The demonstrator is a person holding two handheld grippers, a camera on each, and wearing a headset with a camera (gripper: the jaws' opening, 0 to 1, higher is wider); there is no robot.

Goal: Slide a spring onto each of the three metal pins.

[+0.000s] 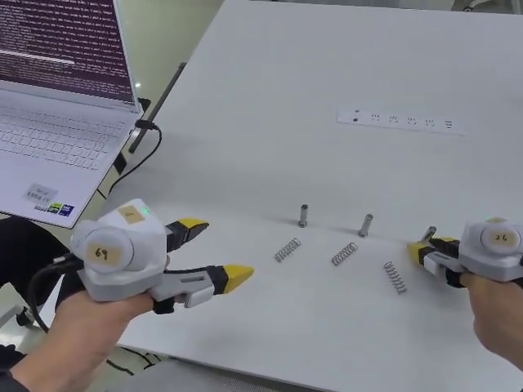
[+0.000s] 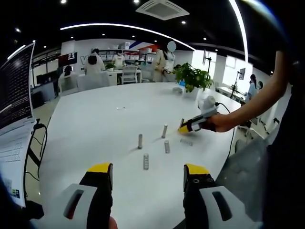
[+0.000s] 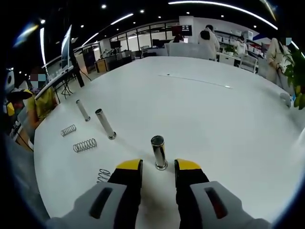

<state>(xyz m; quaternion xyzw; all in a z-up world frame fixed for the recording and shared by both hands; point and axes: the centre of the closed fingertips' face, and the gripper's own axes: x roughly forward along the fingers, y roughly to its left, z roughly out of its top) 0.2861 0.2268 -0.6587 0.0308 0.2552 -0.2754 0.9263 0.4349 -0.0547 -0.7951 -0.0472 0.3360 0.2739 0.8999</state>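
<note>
Springs (image 1: 287, 250) — three grey wire coils lying flat beside upright pins (image 1: 303, 216).

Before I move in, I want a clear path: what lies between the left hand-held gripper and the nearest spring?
Nothing but bare table: in the left gripper view, the spring lies just ahead of the open left hand-held gripper.

table (image 1: 327, 65) white | pins (image 1: 303, 216) silver | springs (image 1: 287, 250) silver | jaws yellow-tipped | laptop (image 1: 57, 155) silver
</note>
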